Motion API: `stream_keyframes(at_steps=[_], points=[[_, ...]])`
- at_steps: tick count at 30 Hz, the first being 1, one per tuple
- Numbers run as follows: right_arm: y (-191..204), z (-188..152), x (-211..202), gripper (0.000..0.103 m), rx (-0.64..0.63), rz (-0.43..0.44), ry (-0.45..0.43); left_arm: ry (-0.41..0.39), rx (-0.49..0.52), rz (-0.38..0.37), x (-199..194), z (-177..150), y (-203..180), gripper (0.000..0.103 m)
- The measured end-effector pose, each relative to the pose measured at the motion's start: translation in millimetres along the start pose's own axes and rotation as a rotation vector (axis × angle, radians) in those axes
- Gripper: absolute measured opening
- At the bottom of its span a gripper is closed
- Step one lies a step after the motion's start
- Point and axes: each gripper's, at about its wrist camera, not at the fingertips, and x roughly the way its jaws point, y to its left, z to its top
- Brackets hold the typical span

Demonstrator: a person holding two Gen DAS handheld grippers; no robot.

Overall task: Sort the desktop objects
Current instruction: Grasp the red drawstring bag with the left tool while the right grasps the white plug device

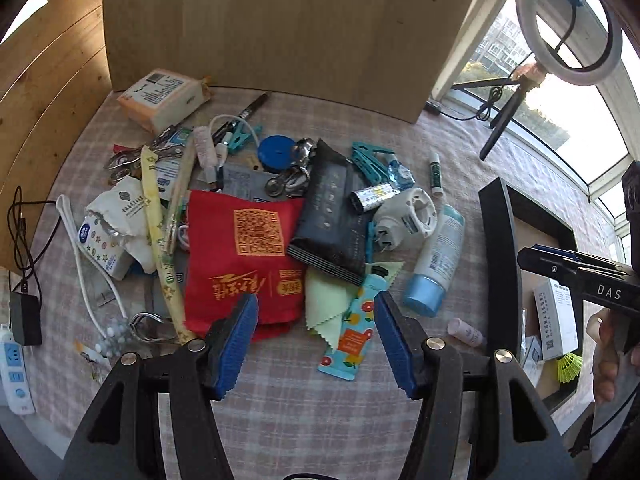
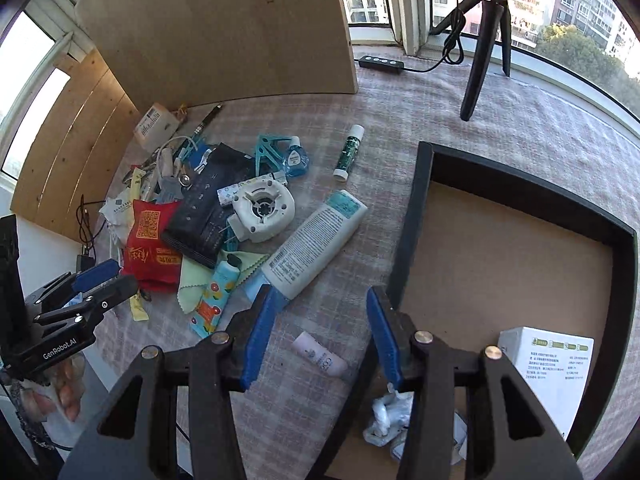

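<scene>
A heap of small items lies on the checked cloth: a red pouch (image 1: 244,256), a dark wipes pack (image 1: 336,216), a white round gadget (image 1: 408,216), a white lotion tube (image 2: 312,244) and a floral tube (image 1: 352,328). My left gripper (image 1: 316,336) hangs open over the heap's near edge, above the floral tube and a green cloth (image 1: 328,300), holding nothing. My right gripper (image 2: 320,336) is open beside the black tray (image 2: 412,216). A small pink tube (image 2: 320,354) lies on the cloth below its gap, untouched. The tray holds a white box (image 2: 552,364) and crumpled white wrapping (image 2: 388,416).
An upright wooden board (image 1: 280,20) closes off the back. A ring light (image 1: 568,24) on a tripod (image 2: 480,52) stands by the window. A power strip (image 1: 14,372) and cables (image 1: 24,232) lie at the left table edge. A glue stick (image 2: 348,152) lies apart from the heap.
</scene>
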Motion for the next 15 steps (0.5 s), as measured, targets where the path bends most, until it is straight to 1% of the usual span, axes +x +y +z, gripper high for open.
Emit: stream_keyframes(at_steps=[3,6,9,11,15], points=[[9,15,18,0.046,-0.004,0.014,0.025,0.002,-0.053,0.017,3,6,24,0.058],[15,28,36,0.046,-0.007,0.013,0.050,0.013,-0.082,0.013,9,9,39,0.059],[19,39,52,0.045,-0.007,0.016,0.069,0.027,-0.092,0.017,19,12,45,0.059],[19,45,62,0.041,-0.007,0.016,0.083,0.040,-0.104,0.012,26,14,49,0.059],[19,56,75,0.038,-0.006,0.022,0.093,0.066,-0.112,0.018,40,19,52,0.059]])
